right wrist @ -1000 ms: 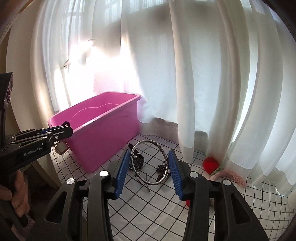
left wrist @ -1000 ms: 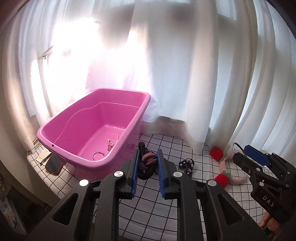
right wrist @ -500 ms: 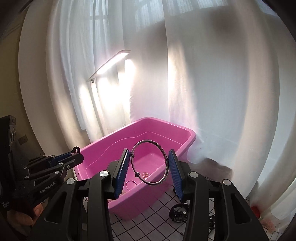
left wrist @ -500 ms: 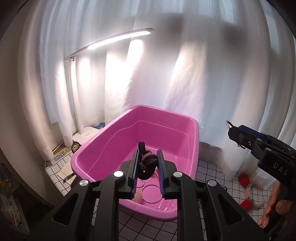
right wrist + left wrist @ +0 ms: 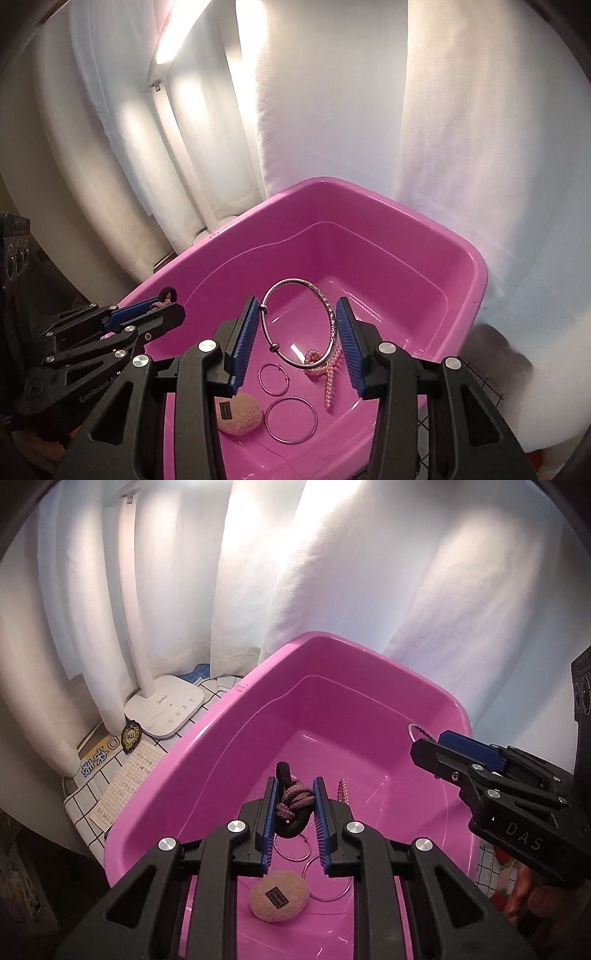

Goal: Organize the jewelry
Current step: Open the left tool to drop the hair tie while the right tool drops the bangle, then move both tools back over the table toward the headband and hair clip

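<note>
A pink plastic tub (image 5: pixel 369 672) (image 5: pixel 476 280) fills both views. My left gripper (image 5: pixel 294 812) is shut on a dark braided hair tie (image 5: pixel 291 805) and holds it above the tub's inside. My right gripper (image 5: pixel 297 325) is shut on a silver bangle (image 5: pixel 328 306), also above the tub; it shows at the right of the left wrist view (image 5: pixel 436 744). On the tub floor lie two thin hoops (image 5: pixel 291 419) (image 5: pixel 274 379), a pink bead string (image 5: pixel 327 369) and a beige fuzzy scrunchie (image 5: pixel 240 413) (image 5: pixel 279 895).
A white desk lamp base (image 5: pixel 164 709) stands left of the tub on a grid-patterned cloth (image 5: pixel 88 797), with papers (image 5: pixel 125 786) and a badge (image 5: pixel 130 734) beside it. White curtains (image 5: pixel 332 110) hang close behind. Red-and-pink items (image 5: pixel 502 860) lie right of the tub.
Both grippers have risen from the table and moved left over the tub, each still holding its item. The views now look down into the tub.
</note>
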The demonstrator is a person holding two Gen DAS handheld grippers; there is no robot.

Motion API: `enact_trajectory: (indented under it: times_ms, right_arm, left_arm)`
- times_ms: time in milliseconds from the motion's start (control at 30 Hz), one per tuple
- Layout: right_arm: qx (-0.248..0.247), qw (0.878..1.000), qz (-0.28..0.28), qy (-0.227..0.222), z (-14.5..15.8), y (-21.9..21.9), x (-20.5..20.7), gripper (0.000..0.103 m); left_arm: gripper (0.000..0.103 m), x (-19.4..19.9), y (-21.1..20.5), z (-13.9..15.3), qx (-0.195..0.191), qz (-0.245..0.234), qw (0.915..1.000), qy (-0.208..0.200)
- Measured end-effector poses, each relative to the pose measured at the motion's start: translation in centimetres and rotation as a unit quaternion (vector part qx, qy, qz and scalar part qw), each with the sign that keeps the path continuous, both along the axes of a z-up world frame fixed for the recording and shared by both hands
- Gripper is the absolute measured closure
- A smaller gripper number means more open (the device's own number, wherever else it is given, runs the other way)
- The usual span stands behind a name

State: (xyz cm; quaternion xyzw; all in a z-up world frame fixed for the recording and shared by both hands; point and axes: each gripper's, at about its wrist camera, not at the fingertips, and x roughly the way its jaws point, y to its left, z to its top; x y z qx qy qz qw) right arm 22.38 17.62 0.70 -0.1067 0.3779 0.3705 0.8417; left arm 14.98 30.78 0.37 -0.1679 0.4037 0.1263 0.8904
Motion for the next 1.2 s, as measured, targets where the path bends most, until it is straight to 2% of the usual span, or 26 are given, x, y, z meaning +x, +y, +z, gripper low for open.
enact_trajectory:
  times_ms: [167,367,533,633,733,833,867,900,967,1000,1200]
  right_arm:
    - [-0.055,0.996,0.002,0.064,-2.5,1.9,2.7,0.061]
    - [-0.091,0.990,0.002,0.112,-4.2,2.9,4.5,0.061]
    - [-0.104,0.985,-0.002,0.136,-5.3,3.1,5.4,0.061]
    - [-0.109,0.985,-0.001,0.137,-5.7,3.3,5.4,0.061]
    - [-0.107,0.984,-0.003,0.141,-5.9,4.2,6.6,0.061]
    - [-0.097,0.985,-0.008,0.146,-6.0,4.2,6.7,0.061]
    - [-0.095,0.985,-0.009,0.147,-6.0,4.2,6.8,0.060]
    - [-0.093,0.985,-0.009,0.146,-5.9,4.1,6.8,0.056]
    - [-0.092,0.985,-0.006,0.143,-5.8,4.1,6.7,0.046]
    - [-0.092,0.986,-0.007,0.140,-5.7,4.2,6.7,0.043]
    - [-0.094,0.986,-0.010,0.139,-5.4,4.3,6.4,0.043]
  left_arm:
    - [0.084,2.0,1.1,-2.7,-0.039,-0.005,0.9967,0.071]
    - [0.079,3.1,1.5,-4.9,-0.074,-0.008,0.9893,0.125]
    - [0.077,3.5,1.7,-5.8,-0.089,-0.005,0.9846,0.150]
    - [0.076,3.6,1.5,-5.8,-0.080,-0.007,0.9847,0.154]
    - [0.072,3.6,1.4,-5.8,-0.076,-0.007,0.9842,0.160]
    - [0.061,3.6,1.4,-5.6,-0.071,-0.004,0.9846,0.159]
    - [0.053,3.5,1.4,-5.4,-0.067,-0.002,0.9852,0.158]
    - [0.042,3.5,1.7,-5.4,-0.063,0.001,0.9857,0.156]
    - [0.031,3.3,1.7,-5.0,-0.058,0.005,0.9873,0.147]
    - [0.031,3.3,1.7,-4.9,-0.053,0.005,0.9879,0.145]
    - [0.029,2.9,1.4,-5.0,-0.055,0.006,0.9863,0.156]
